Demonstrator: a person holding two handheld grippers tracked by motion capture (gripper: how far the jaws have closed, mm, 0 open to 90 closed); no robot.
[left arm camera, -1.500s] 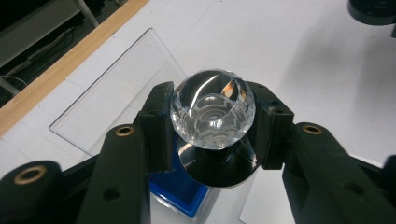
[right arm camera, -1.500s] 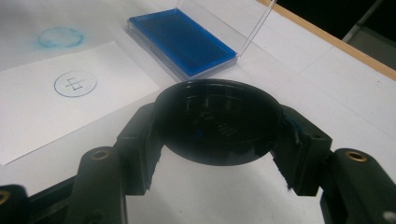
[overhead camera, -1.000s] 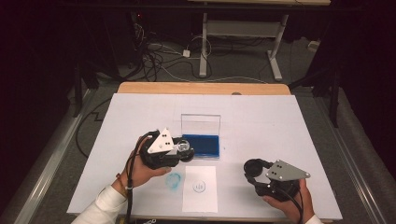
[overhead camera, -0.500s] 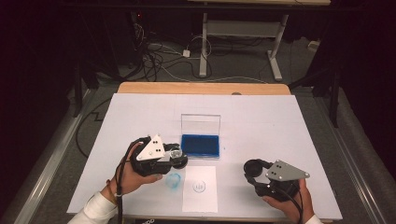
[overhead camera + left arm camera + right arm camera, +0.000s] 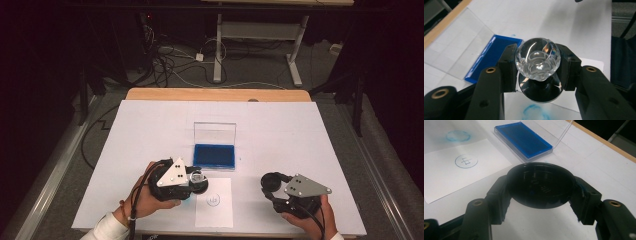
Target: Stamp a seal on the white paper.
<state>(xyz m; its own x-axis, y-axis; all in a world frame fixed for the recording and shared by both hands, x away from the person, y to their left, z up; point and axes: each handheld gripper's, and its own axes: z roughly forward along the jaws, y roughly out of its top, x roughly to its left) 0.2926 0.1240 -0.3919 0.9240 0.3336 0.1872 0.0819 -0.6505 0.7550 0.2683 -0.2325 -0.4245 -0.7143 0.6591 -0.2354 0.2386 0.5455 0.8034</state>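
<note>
Stamp and cap beside the blue ink pad (image 5: pixel 215 156)

Left gripper (image 5: pixel 537 66) clamps the faceted clear stamp (image 5: pixel 538 62); right gripper (image 5: pixel 540 192) clamps a round glossy black cap (image 5: pixel 540 185), both near the pad.

1. White paper sheet (image 5: pixel 456 173): a stamped blue ring mark (image 5: pixel 466 161) with a cross-like sign inside, two short bars across an upright stroke. It may be a character, but it is too small to read for certain.
2. The same mark (image 5: pixel 214 200) shows on the sheet in the high view, there only a faint circle.
3. Table cover (image 5: pixel 439 135): a smeared blue ring (image 5: pixel 458 135) with nothing legible in it.
4. No printed words, brands or numbers can be read elsewhere.
</note>
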